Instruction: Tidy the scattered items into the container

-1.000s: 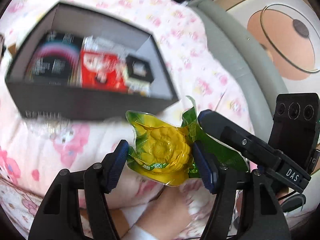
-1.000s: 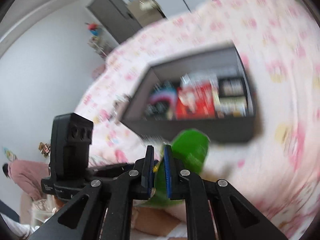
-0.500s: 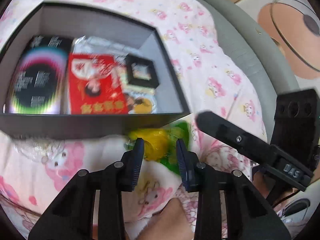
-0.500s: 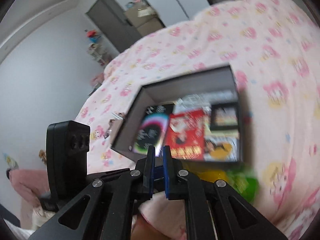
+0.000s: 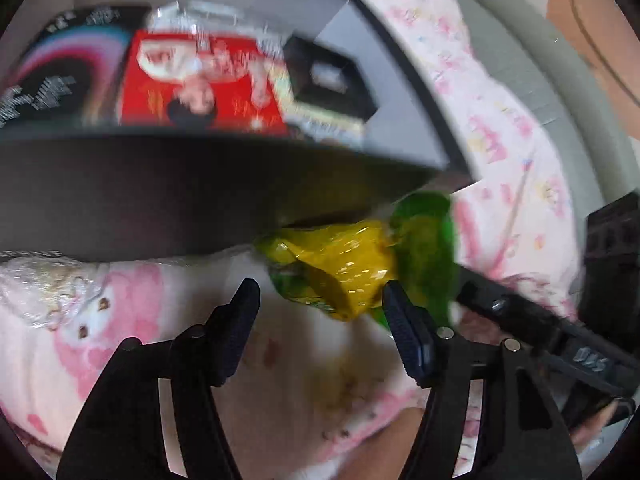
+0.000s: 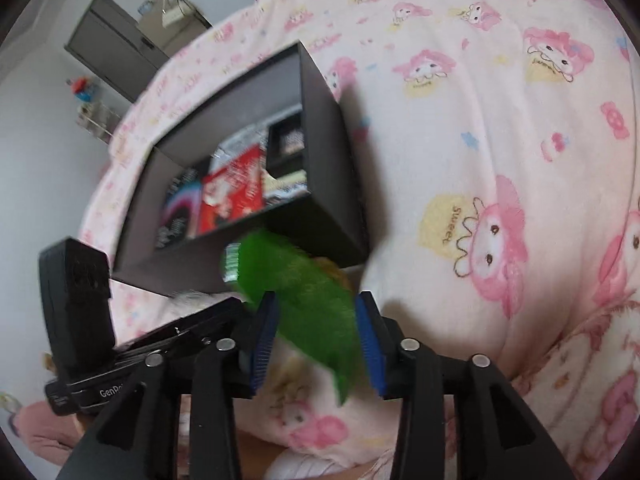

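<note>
The yellow-and-green packet (image 5: 352,268) lay on the bed just outside the black box (image 5: 200,184), against its near wall. The left gripper (image 5: 320,312) was released around it; the right gripper (image 6: 316,336), clenched a moment earlier, had just been opening, the green end between its fingers. A regrip could shove the packet under the wall.

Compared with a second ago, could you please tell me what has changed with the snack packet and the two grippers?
The yellow-green snack packet was held in the air; it now lies on the blanket against the box's near wall. The left gripper is open. The right gripper has just been opening, packet between its pads. The box's contents are unchanged.
</note>
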`<state>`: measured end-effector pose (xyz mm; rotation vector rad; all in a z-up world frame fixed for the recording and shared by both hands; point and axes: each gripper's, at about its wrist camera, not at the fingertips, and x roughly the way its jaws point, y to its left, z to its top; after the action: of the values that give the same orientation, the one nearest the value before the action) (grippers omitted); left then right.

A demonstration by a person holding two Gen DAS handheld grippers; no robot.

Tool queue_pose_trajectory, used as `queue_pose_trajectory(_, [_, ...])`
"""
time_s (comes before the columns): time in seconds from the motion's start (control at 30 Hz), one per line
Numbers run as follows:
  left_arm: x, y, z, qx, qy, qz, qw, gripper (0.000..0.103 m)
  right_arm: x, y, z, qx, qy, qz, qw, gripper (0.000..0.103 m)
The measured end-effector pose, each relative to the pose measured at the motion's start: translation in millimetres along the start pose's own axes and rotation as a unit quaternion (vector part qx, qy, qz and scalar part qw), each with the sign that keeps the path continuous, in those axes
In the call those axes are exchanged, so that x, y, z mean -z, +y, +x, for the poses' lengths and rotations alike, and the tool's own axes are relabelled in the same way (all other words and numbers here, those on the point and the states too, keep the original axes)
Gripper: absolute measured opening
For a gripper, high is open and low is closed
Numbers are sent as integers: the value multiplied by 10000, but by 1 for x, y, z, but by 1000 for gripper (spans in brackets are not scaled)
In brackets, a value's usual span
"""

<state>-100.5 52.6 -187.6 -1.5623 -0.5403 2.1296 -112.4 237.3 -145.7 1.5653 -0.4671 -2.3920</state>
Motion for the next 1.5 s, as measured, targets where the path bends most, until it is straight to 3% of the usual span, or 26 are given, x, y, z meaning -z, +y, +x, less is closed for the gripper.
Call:
queue_pose_trajectory(0.13, [1,-2,11,12,-130,147,9998,84,-5,-6,9,1,116,185,9998,37])
queue_pose_trajectory(0.27, [-1,-12,17,-43,-263,322,9991,85,-3,-9,-1,-330,-5,211,9992,37])
queue_pose_trajectory(0.4, [3,-20,22,-42,-374,403,9985,79,-1,-6,-14,-537,-212,59,9983,39])
queue_pose_trajectory(0.43, [3,-22,22,0,-378,416,9984,72,-2,-4,-14,-552,-203,-35,9983,44])
queue_pose_trajectory(0.57, [6,-29,17,55,-457,575,9973,68,1,10,2,-556,134,-377,9977,44])
queue_pose_trajectory(0.77, [7,-33,5,117,-617,533,9966,65,-6,-4,16,-699,269,73,9972,44])
queue_pose_trajectory(1.0, [11,-63,-58,48,-1199,734,9901,64,0,25,-28,-1024,-299,-364,9936,39])
queue_pose_trajectory(1.13, [-16,-67,-100,61,-1403,794,9869,64,-11,52,-68,-1232,-815,-718,9864,39])
queue_pose_trajectory(1.23, [-56,-73,-93,-166,-1256,810,9886,65,-39,64,-73,-1324,-980,-903,9822,39])
queue_pose_trajectory(1.3, [-78,-57,-80,-263,-1007,731,9919,65,-59,65,-62,-1374,-881,-871,9827,38])
queue_pose_trajectory(1.5, [-105,-28,-29,-411,161,310,9985,68,-93,48,-10,-1343,-272,-556,9890,38])
